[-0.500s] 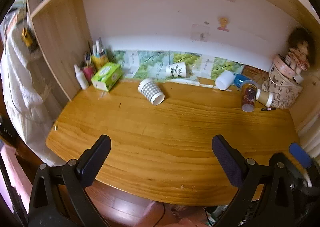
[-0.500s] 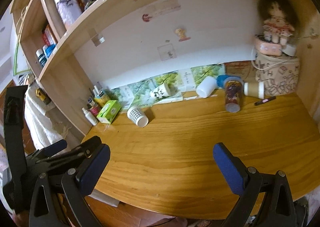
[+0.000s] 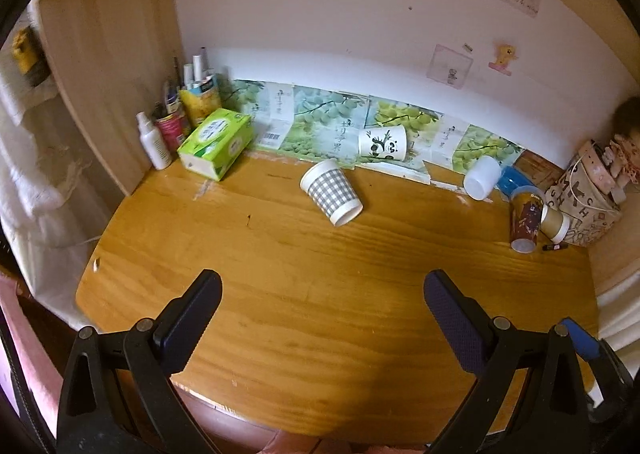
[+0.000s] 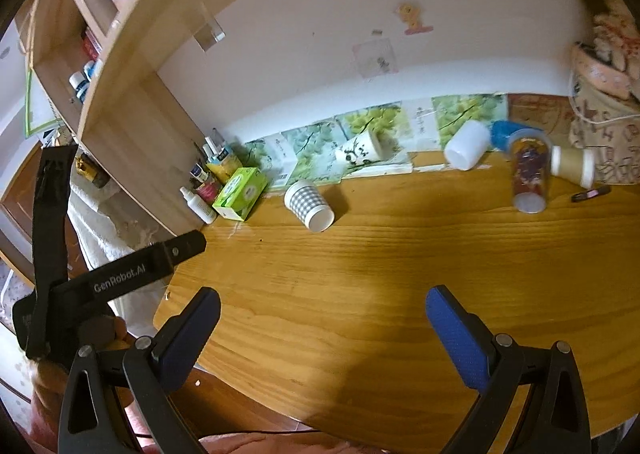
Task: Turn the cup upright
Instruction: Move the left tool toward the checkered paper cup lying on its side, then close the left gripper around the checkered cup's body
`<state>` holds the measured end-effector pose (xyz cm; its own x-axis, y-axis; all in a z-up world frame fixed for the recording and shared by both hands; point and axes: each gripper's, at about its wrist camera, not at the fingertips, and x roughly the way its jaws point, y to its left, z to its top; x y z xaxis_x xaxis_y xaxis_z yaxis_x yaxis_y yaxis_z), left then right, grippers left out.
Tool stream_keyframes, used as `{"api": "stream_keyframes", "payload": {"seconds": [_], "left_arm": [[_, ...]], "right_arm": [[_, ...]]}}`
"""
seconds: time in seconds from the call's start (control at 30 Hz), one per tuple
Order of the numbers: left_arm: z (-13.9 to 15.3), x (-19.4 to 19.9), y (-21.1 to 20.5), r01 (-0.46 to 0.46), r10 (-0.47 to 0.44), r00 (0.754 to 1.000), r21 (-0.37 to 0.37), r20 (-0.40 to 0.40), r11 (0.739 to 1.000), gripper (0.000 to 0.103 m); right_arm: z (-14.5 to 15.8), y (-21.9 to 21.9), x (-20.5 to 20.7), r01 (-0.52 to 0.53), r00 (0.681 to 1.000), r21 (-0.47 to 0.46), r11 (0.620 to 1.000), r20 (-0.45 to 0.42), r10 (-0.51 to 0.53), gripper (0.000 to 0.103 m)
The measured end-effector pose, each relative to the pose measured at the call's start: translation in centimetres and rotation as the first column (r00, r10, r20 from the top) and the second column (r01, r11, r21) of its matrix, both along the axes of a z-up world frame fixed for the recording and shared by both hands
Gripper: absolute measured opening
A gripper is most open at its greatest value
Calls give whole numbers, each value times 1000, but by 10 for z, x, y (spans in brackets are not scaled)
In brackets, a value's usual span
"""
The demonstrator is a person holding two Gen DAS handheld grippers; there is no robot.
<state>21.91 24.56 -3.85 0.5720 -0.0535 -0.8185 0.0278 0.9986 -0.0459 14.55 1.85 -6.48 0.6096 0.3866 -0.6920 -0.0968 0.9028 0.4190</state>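
A grey-checked paper cup (image 3: pixel 331 191) lies on its side on the wooden desk (image 3: pixel 320 294), its mouth toward me and to the right; it also shows in the right wrist view (image 4: pixel 309 205). My left gripper (image 3: pixel 322 302) is open and empty, above the desk's near part, well short of the cup. My right gripper (image 4: pixel 323 320) is open and empty near the desk's front edge. The left gripper's body (image 4: pixel 120 278) shows at the left of the right wrist view.
A panda cup (image 3: pixel 382 142), a white cup (image 3: pixel 482 177), a blue cup (image 3: pixel 514 178), a patterned cup (image 3: pixel 526 220) and a tan cup (image 3: pixel 554 220) lie along the back. A green tissue box (image 3: pixel 216 142) and bottles (image 3: pixel 152 140) stand back left, a patterned bag (image 3: pixel 584 202) back right.
Both grippers have moved forward toward the back of the desk, so the cups look larger. Nothing on the desk has moved.
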Motion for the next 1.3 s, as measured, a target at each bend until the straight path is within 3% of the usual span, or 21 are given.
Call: {"api": "stream_keyframes", "payload": {"seconds": [0.3, 0.53, 1.0, 1.3], "left_arm": [[-19, 68, 11, 65, -63, 996, 18, -67, 998, 101], [-51, 117, 14, 85, -87, 982, -20, -167, 996, 101], [-132, 191, 17, 8, -50, 920, -111, -389, 994, 101], [-160, 208, 8, 8, -77, 890, -154, -450, 988, 101]], "right_arm": [[-25, 38, 62, -52, 997, -39, 998, -65, 49, 103], [-53, 60, 102, -74, 988, -51, 996, -137, 66, 103], [-107, 83, 156, -92, 977, -18, 996, -196, 86, 103], [-129, 91, 166, -122, 968, -13, 992, -221, 116, 103]]}}
